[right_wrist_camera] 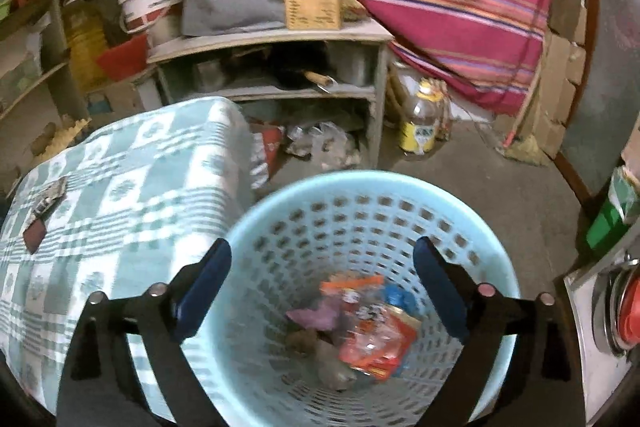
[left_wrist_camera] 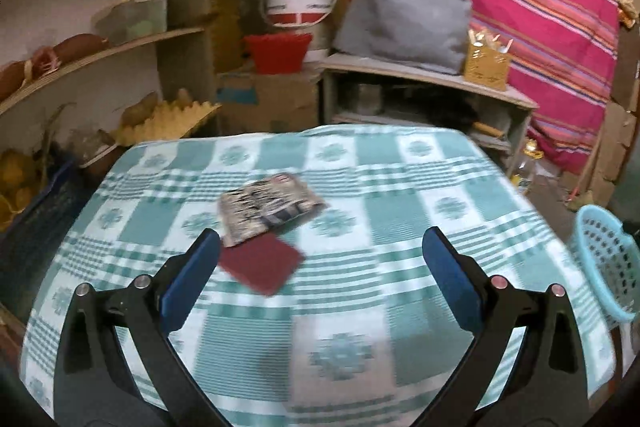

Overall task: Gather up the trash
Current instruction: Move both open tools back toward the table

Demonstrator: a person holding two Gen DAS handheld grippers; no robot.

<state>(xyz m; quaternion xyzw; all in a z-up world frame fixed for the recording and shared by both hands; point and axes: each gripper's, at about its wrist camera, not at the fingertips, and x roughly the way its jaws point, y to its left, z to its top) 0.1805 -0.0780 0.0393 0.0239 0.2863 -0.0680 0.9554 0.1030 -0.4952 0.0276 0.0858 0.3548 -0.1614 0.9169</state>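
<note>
Wrapper and red card lie flat on cloth: likely light, thin, limp. Pinch a raised edge. Left gripper and right gripper, over basket, both gape empty.

Green-and-white checked tablecloth, maroon card, pale blue basket (orange wrappers inside)

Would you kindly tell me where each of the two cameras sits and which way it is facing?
Left wrist: on the left tool, open, facing across the checked tablecloth at a printed wrapper and a dark red packet.
Right wrist: on the right tool, open, facing down into the blue basket holding wrappers.
Shared: tablecloth, both packets, basket, grey shelf unit, striped cloth.
</note>
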